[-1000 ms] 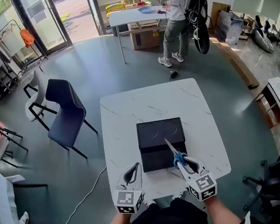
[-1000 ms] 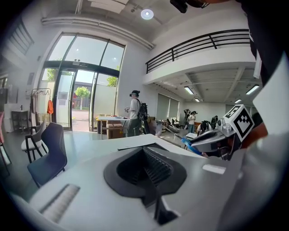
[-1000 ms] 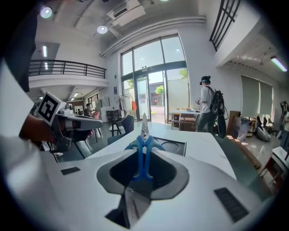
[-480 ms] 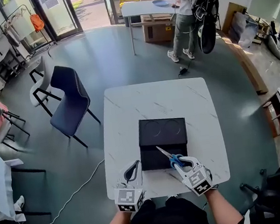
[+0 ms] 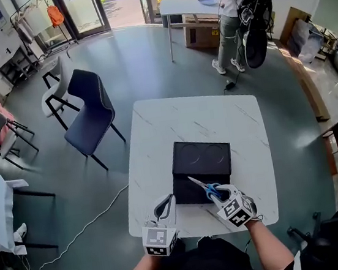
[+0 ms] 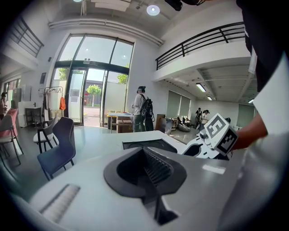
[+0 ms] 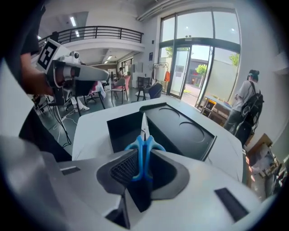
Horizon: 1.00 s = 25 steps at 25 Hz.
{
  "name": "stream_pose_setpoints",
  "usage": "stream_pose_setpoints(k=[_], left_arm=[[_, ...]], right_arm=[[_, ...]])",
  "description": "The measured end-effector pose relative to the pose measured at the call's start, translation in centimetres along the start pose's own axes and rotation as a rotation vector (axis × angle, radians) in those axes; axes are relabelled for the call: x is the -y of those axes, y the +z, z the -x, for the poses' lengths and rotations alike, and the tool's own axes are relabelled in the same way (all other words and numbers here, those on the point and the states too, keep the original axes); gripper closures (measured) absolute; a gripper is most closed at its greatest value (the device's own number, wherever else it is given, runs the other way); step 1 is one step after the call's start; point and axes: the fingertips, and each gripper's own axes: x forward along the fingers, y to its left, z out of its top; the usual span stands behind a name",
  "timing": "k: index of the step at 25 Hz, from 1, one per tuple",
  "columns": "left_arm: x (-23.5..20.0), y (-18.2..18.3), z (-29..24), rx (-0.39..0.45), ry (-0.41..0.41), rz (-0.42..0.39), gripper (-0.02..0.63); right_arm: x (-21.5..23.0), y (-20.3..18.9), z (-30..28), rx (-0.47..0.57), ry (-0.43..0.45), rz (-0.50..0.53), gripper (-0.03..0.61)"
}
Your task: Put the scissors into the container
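A black open container [image 5: 203,157] sits on the white marble table [image 5: 191,119]; it also shows in the right gripper view [image 7: 180,128] and the left gripper view [image 6: 149,144]. My right gripper [image 5: 216,191] is shut on the blue handles of the scissors [image 5: 197,183]. Their blades point up and left over the container's near edge. In the right gripper view the scissors [image 7: 144,149] stand between the pads of the right gripper [image 7: 143,155], tip over the box opening. My left gripper [image 5: 164,205] hovers at the table's near edge, left of the container, shut and holding nothing [image 6: 145,151].
A dark blue chair [image 5: 89,114] and a white chair [image 5: 55,90] stand left of the table. A person with a backpack [image 5: 241,4] stands by a far table [image 5: 188,2]. A white cable [image 5: 82,229] runs over the floor; an office chair [image 5: 331,239] is at bottom right.
The scissors' blades have swung from pointing up to pointing up-left, still over the container's near edge. The head view has shifted a little. The left gripper has barely moved.
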Motion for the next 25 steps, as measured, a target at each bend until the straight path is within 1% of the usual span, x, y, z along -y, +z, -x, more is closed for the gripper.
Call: stream_pose_setpoints(k=[2,5,7,11,17,21,25], left_arm=[[-0.2,-0.1,0.1,-0.001,0.006,0.0,0.604],[-0.7,-0.5,-0.1,-0.016,0.018,0.003,0.604],[-0.8,-0.9,-0.2,-0.025,0.021,0.006,0.604],[-1.1,-1.0,-0.5,-0.023,0.023,0.014,0.604],[-1.9,-0.2,-0.5,-0.016,0.048,0.013,0.604],[-2.4,-1.1,-0.5,-0.024,0.049,0.019,0.604],[-2.7,-0.5,-0.3,-0.023,0.069,0.027,0.604]], right_arm=[[0.0,-0.3,-0.7,-0.038,0.011,0.049,0.488],[-0.1,-0.9,-2.2,-0.123,0.014,0.148,0.488],[-0.3,-1.2,-3.0,-0.164,0.032,0.186,0.488],[-0.8,-1.6,-4.5,-0.215,0.072,0.231,0.488],[-0.7,-2.7,-6.0,-0.298,0.092,0.254,0.488],[-0.6,-3.3,-6.9,-0.352,0.095,0.272,0.486],[-0.4,-3.6,-7.7,-0.4,0.094,0.317,0.486]])
